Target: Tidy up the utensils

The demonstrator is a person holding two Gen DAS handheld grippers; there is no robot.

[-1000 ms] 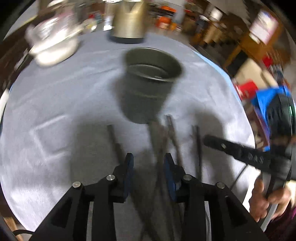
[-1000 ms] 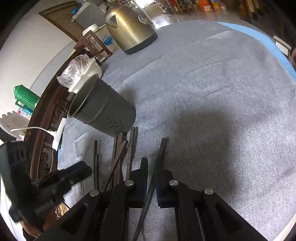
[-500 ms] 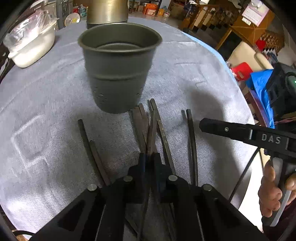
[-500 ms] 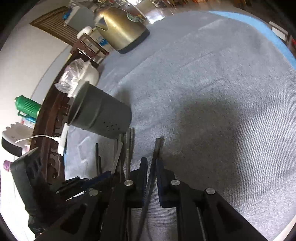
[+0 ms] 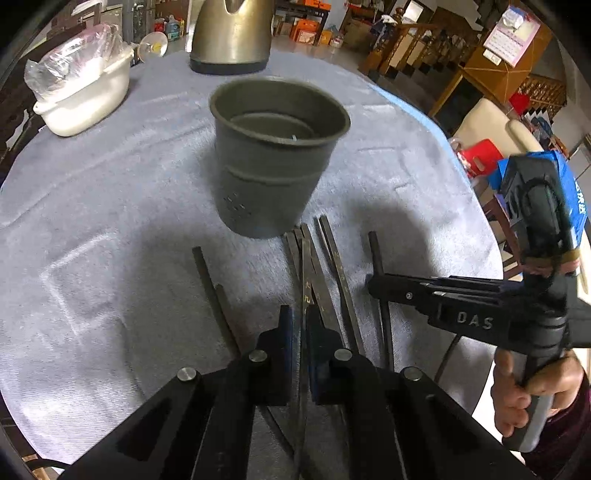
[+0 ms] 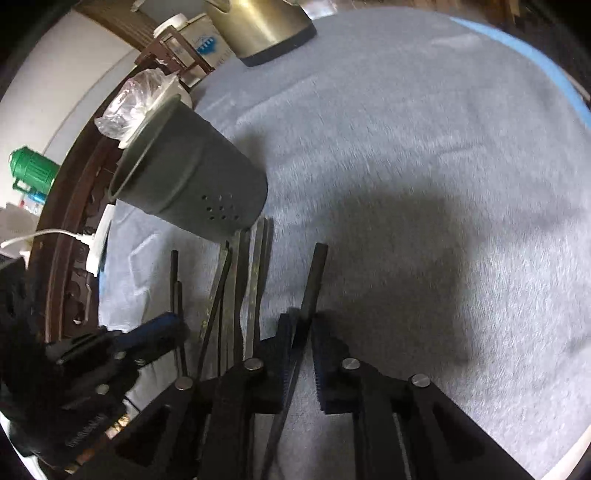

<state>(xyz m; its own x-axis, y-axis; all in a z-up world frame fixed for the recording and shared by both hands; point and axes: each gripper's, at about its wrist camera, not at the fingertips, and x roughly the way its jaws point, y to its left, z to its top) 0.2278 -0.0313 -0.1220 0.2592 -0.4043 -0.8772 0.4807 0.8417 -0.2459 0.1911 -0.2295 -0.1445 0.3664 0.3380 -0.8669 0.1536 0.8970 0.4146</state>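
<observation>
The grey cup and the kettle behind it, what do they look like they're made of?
Grey cup: likely plastic or coated metal; matte, dull grey, small drain holes low on its wall. Kettle: probably stainless steel; brushed brassy sheen with soft reflections, on a dark base.

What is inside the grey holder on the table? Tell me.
No chopsticks show inside the grey holder, only its bare inner wall and part of the floor. Its near wall hides the rest of the bottom.

A lived-in home dining area: a round table under a grey cloth (image 5: 110, 177), a brass-coloured metal kettle (image 5: 231, 35), carved wooden furniture (image 5: 517, 85), a wall calendar (image 5: 511, 35), a green plastic thermos (image 6: 31, 171).
</observation>
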